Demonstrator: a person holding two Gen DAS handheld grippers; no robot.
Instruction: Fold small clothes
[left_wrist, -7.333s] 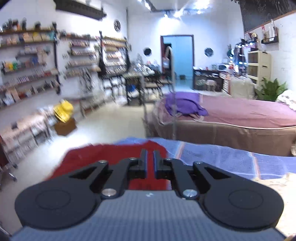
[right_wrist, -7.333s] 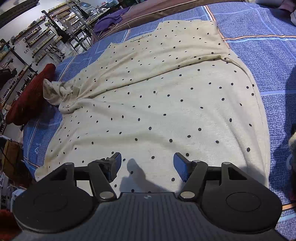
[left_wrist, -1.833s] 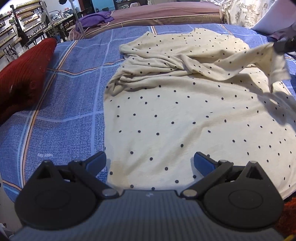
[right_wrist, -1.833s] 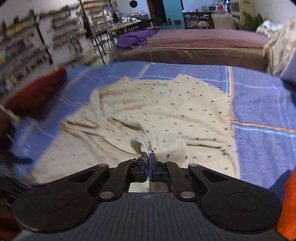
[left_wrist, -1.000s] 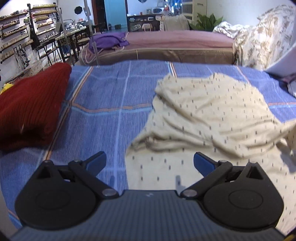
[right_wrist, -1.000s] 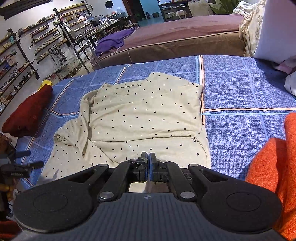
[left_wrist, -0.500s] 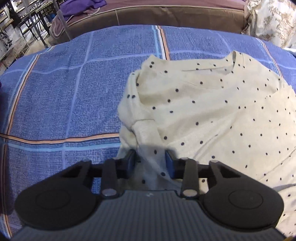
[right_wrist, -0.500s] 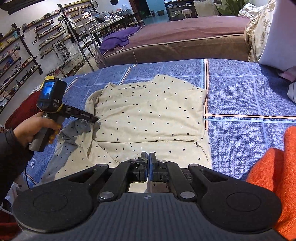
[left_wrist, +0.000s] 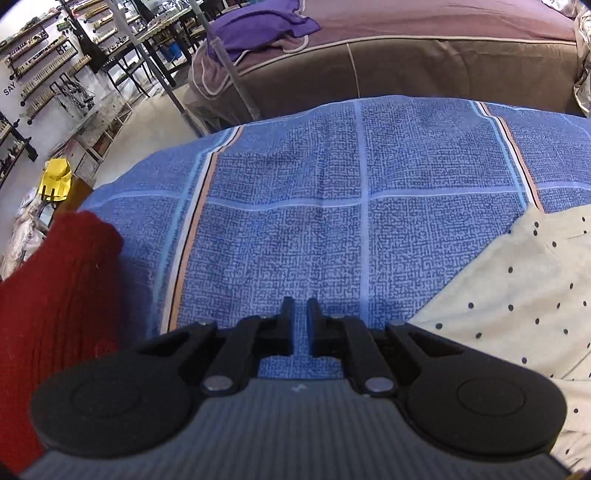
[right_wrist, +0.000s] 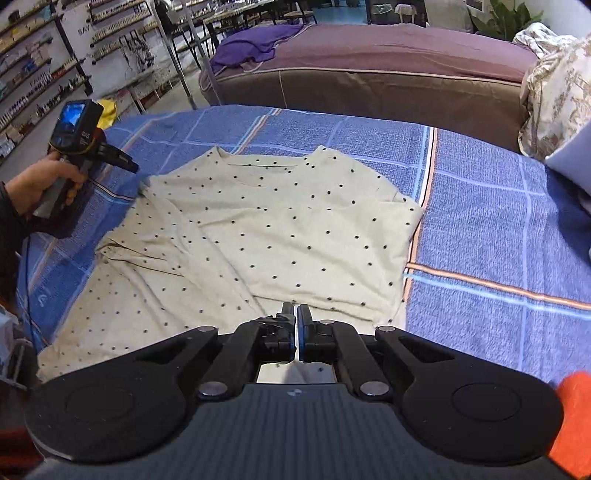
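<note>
A cream polka-dot top (right_wrist: 277, 229) lies spread on the blue checked bed sheet (right_wrist: 498, 229), neckline at the far side, with a fold across its left part. My right gripper (right_wrist: 296, 308) is shut on the top's near edge, and cloth rises in a ridge into its jaws. A hand (right_wrist: 48, 181) holds my left gripper (right_wrist: 135, 168) at the top's far left corner. In the left wrist view the left gripper (left_wrist: 301, 306) is shut to a narrow slit with only sheet showing in it. There the top (left_wrist: 517, 295) lies to the right, its edge running under the right finger.
A dark red knitted pile (left_wrist: 55, 295) lies on the sheet at the left. An orange cloth (right_wrist: 572, 424) sits at the near right corner. A brown bed (right_wrist: 369, 81) with a purple cloth (right_wrist: 255, 44) stands behind, and shelves line the left wall.
The left gripper went from wide open to shut around a bunched sleeve, then swung left over bare sheet. The top's left side now lies spread out flatter. The right gripper stayed shut on the cloth.
</note>
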